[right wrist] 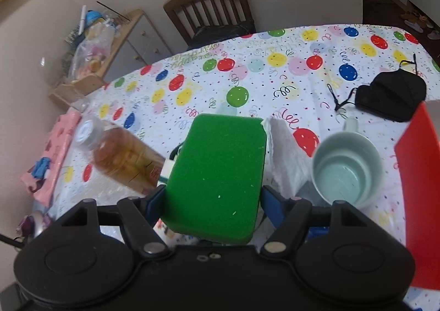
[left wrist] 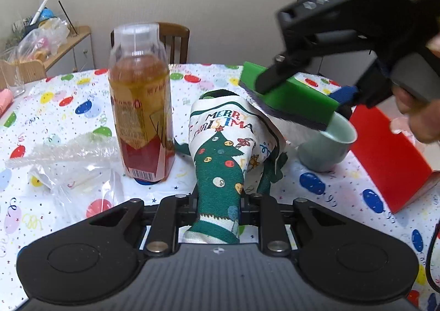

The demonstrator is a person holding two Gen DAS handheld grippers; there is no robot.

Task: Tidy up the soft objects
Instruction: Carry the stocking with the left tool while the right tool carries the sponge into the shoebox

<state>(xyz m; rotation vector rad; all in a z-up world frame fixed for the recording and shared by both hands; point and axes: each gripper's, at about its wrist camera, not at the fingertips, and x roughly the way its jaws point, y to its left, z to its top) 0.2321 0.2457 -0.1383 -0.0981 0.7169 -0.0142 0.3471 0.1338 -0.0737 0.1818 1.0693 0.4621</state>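
Observation:
My left gripper [left wrist: 218, 202] is shut on a Christmas-print cloth pouch [left wrist: 222, 151] with a green tree and "Merry Christmas" text, held upright with its mouth open. My right gripper [right wrist: 213, 197] is shut on a green sponge [right wrist: 220, 173] with a dark scouring underside. In the left wrist view the sponge [left wrist: 291, 93] hangs just above and right of the pouch's open top, held by the right gripper [left wrist: 316, 74]. A white cloth [right wrist: 286, 151] lies under the sponge.
A bottle of amber liquid [left wrist: 140, 107] stands left of the pouch. A pale green mug [right wrist: 348, 168] and a red box [right wrist: 420, 195] sit on the right. Clear plastic wrap [left wrist: 71, 162] lies left. A black face mask [right wrist: 390, 96] and pink cloth [right wrist: 52, 157] lie on the balloon tablecloth [right wrist: 275, 63].

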